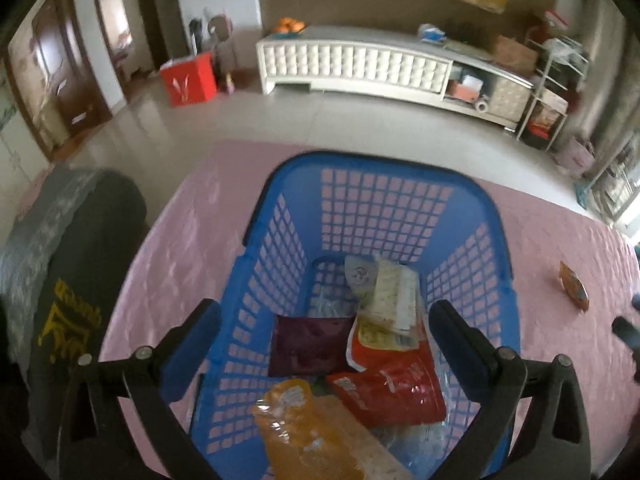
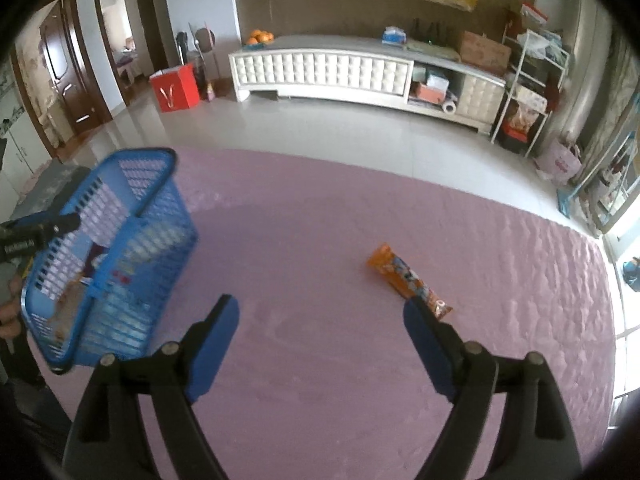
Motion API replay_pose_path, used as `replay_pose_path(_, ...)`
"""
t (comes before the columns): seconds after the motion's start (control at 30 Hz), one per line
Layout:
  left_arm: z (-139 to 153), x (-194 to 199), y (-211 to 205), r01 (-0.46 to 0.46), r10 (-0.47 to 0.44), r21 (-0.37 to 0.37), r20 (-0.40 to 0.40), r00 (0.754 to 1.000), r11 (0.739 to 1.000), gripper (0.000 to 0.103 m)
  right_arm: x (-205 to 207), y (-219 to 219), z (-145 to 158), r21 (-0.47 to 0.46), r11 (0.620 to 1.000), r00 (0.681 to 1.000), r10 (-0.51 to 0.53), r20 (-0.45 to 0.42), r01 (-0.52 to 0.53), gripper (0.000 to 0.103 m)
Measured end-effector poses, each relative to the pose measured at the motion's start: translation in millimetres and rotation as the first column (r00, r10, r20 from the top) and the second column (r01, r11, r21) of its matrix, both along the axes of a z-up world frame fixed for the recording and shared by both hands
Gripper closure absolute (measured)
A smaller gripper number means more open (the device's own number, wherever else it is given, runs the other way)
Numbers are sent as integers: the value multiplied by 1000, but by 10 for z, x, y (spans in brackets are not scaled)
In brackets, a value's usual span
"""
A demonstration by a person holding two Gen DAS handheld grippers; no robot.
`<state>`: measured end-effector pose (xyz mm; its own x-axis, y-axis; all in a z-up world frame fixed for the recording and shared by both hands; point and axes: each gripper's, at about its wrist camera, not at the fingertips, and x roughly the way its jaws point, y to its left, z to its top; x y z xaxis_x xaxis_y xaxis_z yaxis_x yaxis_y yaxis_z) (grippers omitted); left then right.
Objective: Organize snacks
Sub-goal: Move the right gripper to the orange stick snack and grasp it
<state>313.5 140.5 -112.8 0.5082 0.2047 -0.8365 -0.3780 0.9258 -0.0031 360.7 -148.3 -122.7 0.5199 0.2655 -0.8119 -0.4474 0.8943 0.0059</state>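
Observation:
A blue mesh basket (image 1: 380, 208) stands on the pink tablecloth (image 1: 192, 240). Inside it lie a maroon packet (image 1: 308, 346), a red packet (image 1: 396, 392), an orange packet (image 1: 304, 432) and a white-yellow packet (image 1: 390, 292). My left gripper (image 1: 324, 306) hangs over the basket's near end, open, with nothing pressed between its fingers. One orange snack bar (image 2: 408, 278) lies alone on the cloth, its near end just beyond the right fingertip of my right gripper (image 2: 320, 302). That gripper is open above bare cloth and holds nothing. In the right wrist view the basket (image 2: 120, 240) is at the left.
A dark garment with yellow print (image 1: 80, 280) lies left of the basket at the table's edge. Beyond the table's far edge are a tiled floor (image 2: 320, 128), a long white cabinet (image 2: 320, 68) and a red box (image 2: 176, 88). A metal shelf rack (image 2: 524, 92) stands at the right.

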Motion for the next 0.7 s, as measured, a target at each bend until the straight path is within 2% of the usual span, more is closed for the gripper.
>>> replay_pose_path(0.03,-38,39,6,-4,4,-11,-7,1000,1000,0,51,-29,-46,-8,1000,1000,-4,-5,4,16)
replay_pose_path(0.23,-80,191,-80,-27,30,62,-54,998,998,0,309,-193,-312,-35,999,999,-19,-34,18,16)
replay_pose_path(0.33,-81,194,-124,-33,34,45,-20,999,998,0,413,-244,-453,-29,999,999,-21,-36,20,16)
replay_pose_path(0.47,-126,258,-149,-17,17,21,-15,1000,1000,0,528,-256,-587,-64,998,1000,4,-17,-5,16)
replay_pose_path(0.53,-154,292,-135,-58,58,11,-21,998,998,0,602,-235,-641,-92,996,1000,15,-5,-16,16)
replay_pose_path(0.6,-187,322,-71,-126,126,-40,-20,992,991,0,711,-216,-709,-130,991,1000,14,3,-13,16)
replay_pose_path(0.7,-215,356,-67,-134,134,-75,-8,991,988,0,841,-202,-826,-149,988,999,30,-20,-33,16)
